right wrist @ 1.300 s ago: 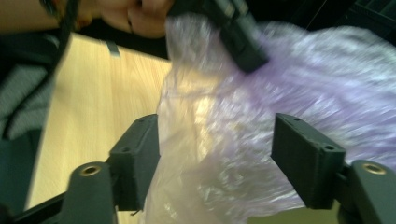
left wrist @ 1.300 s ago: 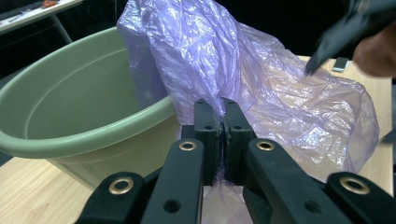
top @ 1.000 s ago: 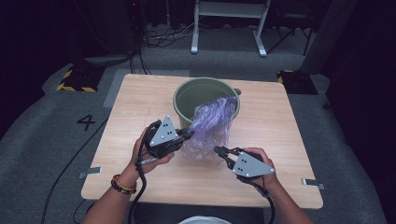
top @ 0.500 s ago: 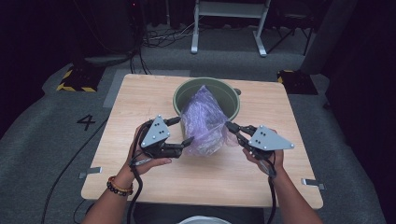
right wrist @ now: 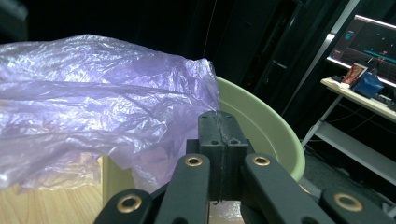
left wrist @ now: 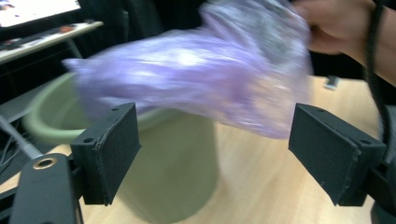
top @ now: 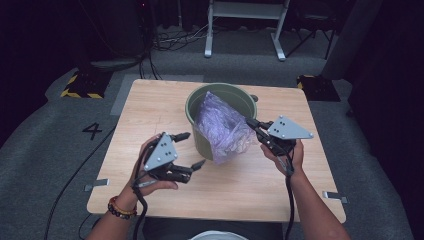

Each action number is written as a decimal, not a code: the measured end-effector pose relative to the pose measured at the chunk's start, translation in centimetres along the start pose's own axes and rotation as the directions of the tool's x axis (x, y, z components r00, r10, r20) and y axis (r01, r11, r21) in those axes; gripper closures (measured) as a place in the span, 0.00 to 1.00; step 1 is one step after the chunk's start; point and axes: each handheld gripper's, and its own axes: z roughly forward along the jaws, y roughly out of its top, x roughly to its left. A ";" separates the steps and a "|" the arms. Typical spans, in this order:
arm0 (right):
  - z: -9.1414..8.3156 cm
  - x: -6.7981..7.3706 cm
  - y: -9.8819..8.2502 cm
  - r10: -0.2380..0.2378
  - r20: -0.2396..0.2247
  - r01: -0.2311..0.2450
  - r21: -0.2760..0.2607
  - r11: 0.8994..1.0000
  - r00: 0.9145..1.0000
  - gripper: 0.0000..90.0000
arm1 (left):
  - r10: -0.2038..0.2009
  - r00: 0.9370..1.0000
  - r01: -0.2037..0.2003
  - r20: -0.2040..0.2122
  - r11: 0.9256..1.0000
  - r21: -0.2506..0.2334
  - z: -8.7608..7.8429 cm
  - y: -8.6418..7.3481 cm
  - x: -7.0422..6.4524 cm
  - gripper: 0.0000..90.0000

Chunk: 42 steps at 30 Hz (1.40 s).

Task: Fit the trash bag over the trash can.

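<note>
A pale green bucket stands at the middle back of the wooden table. A crumpled purple plastic bag hangs out of it over the front rim. My right gripper is shut on the bag's right edge, and in the right gripper view the jaws pinch the bag in front of the bucket's rim. My left gripper stands to the left of the bucket; its jaws have just been opening. In the left gripper view the bag floats beyond the pads, untouched.
A white round rim shows at the table's near edge. Behind the table are a metal stand and cables on the floor. A yellow-black striped block lies at the left, and another sits at the right.
The left gripper has let go of the bag, opened and drawn back to the left. The right gripper has lifted and moved right, up to the bucket's side, taking the bag's edge along.
</note>
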 end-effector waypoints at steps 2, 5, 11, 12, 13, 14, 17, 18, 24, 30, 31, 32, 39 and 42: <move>0.0 0.1 0.2 -0.007 -0.002 0.007 0.008 1.000 1.000 1.00 | 0.001 1.000 -0.001 0.018 1.000 0.000 0.9 0.0 -1.0 0.17; -0.2 0.4 0.4 -0.009 -0.008 0.009 0.012 1.000 1.000 1.00 | 0.019 1.000 -0.019 0.004 1.000 0.020 2.8 -0.2 -2.4 0.17; -0.3 0.6 0.6 -0.002 -0.033 0.002 0.000 1.000 0.999 1.00 | 0.074 0.987 -0.070 -0.146 0.997 0.033 5.6 -0.8 -3.7 0.34; -0.4 0.6 0.6 -0.005 -0.033 0.004 -0.001 1.000 0.999 1.00 | 0.060 0.984 -0.057 -0.170 0.998 0.022 5.5 -0.7 -3.4 0.45; -0.4 0.6 0.6 -0.005 -0.033 0.004 -0.001 1.000 0.999 1.00 | 0.060 0.984 -0.057 -0.170 0.998 0.022 5.5 -0.7 -3.4 0.54; -0.6 0.5 0.6 -0.004 -0.027 0.003 -0.006 1.000 1.000 1.00 | 0.046 0.985 -0.042 -0.165 0.999 0.024 5.3 -0.5 -2.7 0.64; -0.8 0.2 0.6 0.010 -0.026 -0.010 -0.009 1.000 1.000 1.00 | 0.023 0.987 -0.021 -0.158 1.000 0.018 4.3 -0.4 -1.3 0.80; -0.9 0.1 0.5 0.017 -0.023 -0.018 -0.011 1.000 1.000 1.00 | 0.019 0.988 -0.016 -0.152 1.000 0.022 3.6 -0.4 -0.5 0.80; -1.4 -0.7 0.3 0.051 -0.029 -0.051 0.001 0.999 0.998 1.00 | -0.017 0.984 0.015 -0.179 1.000 -0.016 -0.1 0.3 2.1 0.97; -1.0 -0.3 0.2 0.029 -0.055 -0.028 0.022 0.999 0.998 1.00 | -0.016 0.976 0.008 -0.217 0.999 -0.037 -1.5 0.9 3.0 0.97; -0.9 -0.2 0.3 0.023 -0.056 -0.022 0.024 0.999 0.998 1.00 | -0.027 0.974 0.018 -0.227 0.999 -0.041 -1.6 1.1 3.3 0.94; -0.7 -0.2 0.4 0.024 -0.071 -0.022 0.026 0.999 0.997 1.00 | -0.042 0.977 0.032 -0.211 0.998 -0.048 -1.6 1.1 3.6 0.93; -1.0 0.6 0.9 -0.021 -0.162 0.017 -0.025 1.000 0.987 0.56 | -0.023 0.984 0.017 -0.178 0.999 -0.031 -0.6 1.4 3.4 0.96; -1.1 2.3 1.6 -0.132 -0.297 0.119 -0.059 0.991 0.946 0.46 | -0.014 0.986 0.010 -0.164 1.000 -0.024 -0.1 1.5 3.2 0.95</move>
